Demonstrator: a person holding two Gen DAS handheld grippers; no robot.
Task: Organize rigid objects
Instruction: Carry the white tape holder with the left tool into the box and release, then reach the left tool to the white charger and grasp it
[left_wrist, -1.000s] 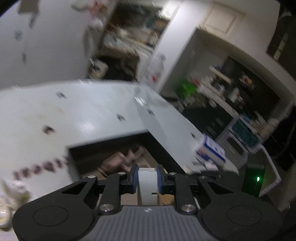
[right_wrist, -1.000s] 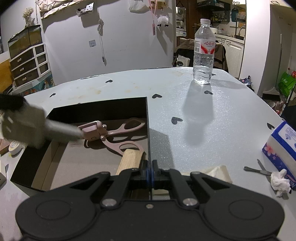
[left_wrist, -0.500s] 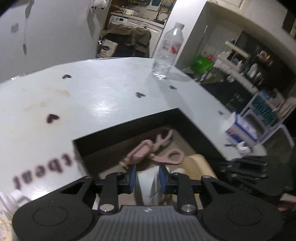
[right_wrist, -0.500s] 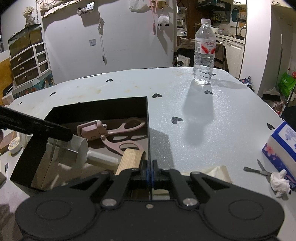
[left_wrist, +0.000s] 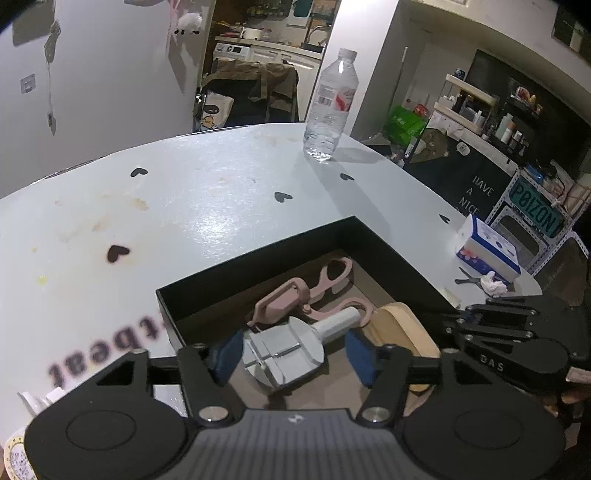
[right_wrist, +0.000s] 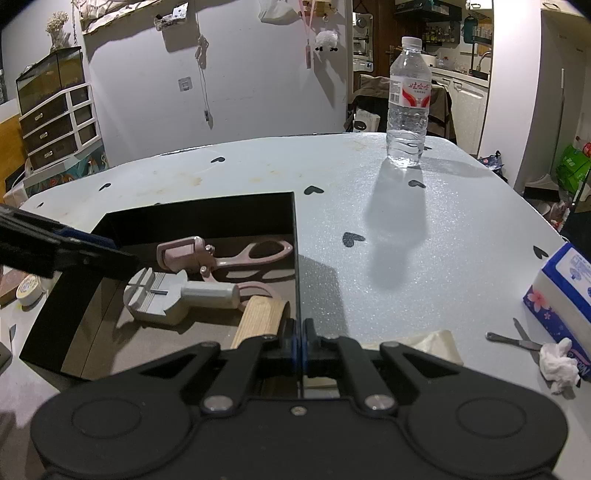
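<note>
A black open box (right_wrist: 199, 218) (left_wrist: 258, 264) sits on the pale table. In it lie a grey tool with a round handle (right_wrist: 173, 293) (left_wrist: 288, 349), a pink hand tool (right_wrist: 221, 256) (left_wrist: 295, 299) and a wooden piece (right_wrist: 260, 319) (left_wrist: 400, 328). My left gripper (left_wrist: 293, 356) is open above the box, its blue pads (left_wrist: 360, 354) either side of the grey tool, which lies free on the box floor. My right gripper (right_wrist: 298, 345) is shut on the box's right wall at its near end.
A water bottle (right_wrist: 408, 107) (left_wrist: 330, 107) stands at the table's far right. A tissue pack (right_wrist: 565, 291) (left_wrist: 487, 253), small metal scissors (right_wrist: 517, 338) and a crumpled tissue (right_wrist: 557, 363) lie at the right edge. A tape roll (right_wrist: 27, 290) lies left of the box.
My left gripper carried the grey tool over the box, lowered it in and opened; the tool now lies on the box floor. The right gripper has not moved.
</note>
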